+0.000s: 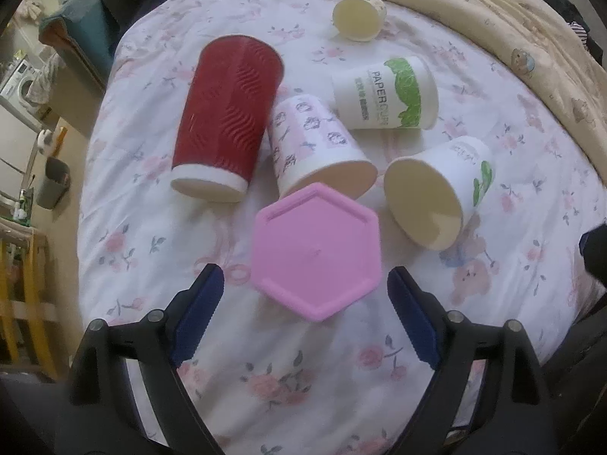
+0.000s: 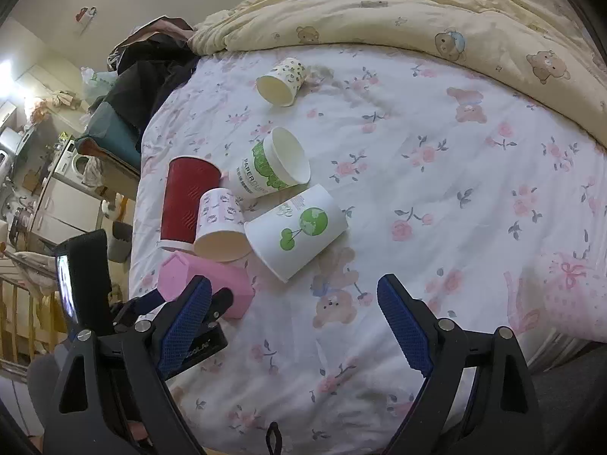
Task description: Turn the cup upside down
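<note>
The pink hexagonal cup (image 1: 316, 252) stands upside down on the floral bedsheet (image 1: 151, 235), with its flat base facing up. In the left wrist view it sits between the 2 blue-padded fingers (image 1: 199, 313) of the left gripper (image 1: 305, 314), slightly ahead of them. The jaws are spread wide and neither pad touches the cup. In the right wrist view the same cup (image 2: 206, 284) appears at the lower left, with the left gripper's fingers on either side of it.

The right gripper (image 2: 294, 326) hovers over bare sheet with its jaws also spread wide and nothing between them.

5 paper cups lie on their sides behind the pink cup:
- Patterned pink-and-white cup (image 1: 316, 148): just behind the pink cup, mouth toward the camera; its rim appears to touch the pink cup's far edge.
- Red ribbed cup (image 1: 227, 117): to the left, beside the patterned cup, mouth toward the camera.
- White cup with a green tree print (image 2: 299, 231): to the right, mouth toward the camera, near the patterned cup.
- White cup marked PAPER CUP with green leaves (image 1: 385, 93): further back, lying crosswise.
- Small spotted cup (image 2: 282, 81): well apart at the far end.

A yellow bear-print duvet (image 2: 417, 7) is bunched along the far edge of the bed
</note>
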`<action>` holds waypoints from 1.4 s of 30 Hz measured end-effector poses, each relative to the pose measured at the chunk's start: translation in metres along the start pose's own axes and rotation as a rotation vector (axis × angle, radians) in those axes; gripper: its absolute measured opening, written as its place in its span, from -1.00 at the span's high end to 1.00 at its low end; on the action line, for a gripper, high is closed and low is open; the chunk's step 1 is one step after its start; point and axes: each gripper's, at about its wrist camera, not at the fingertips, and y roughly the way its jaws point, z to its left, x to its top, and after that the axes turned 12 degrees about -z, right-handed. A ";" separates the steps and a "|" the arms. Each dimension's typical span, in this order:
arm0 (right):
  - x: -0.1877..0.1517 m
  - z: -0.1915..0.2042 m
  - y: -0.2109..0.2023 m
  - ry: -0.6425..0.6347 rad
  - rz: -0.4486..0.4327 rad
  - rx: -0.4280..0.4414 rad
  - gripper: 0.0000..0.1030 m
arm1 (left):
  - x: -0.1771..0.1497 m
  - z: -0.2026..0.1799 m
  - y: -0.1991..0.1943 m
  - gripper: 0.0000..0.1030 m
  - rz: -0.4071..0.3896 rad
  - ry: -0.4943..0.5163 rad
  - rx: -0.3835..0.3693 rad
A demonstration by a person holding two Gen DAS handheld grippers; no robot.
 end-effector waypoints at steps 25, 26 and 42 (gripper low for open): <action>-0.046 0.083 -0.041 -0.404 -0.184 0.010 -0.98 | -0.058 0.102 -0.143 -0.67 -0.389 -0.152 0.045; -0.050 0.084 -0.040 -0.397 -0.175 0.011 -0.99 | -0.062 0.101 -0.145 -0.67 -0.398 -0.143 0.044; -0.062 0.080 -0.029 -0.363 -0.152 -0.022 -1.00 | -0.068 0.099 -0.136 -0.99 -0.399 -0.208 -0.022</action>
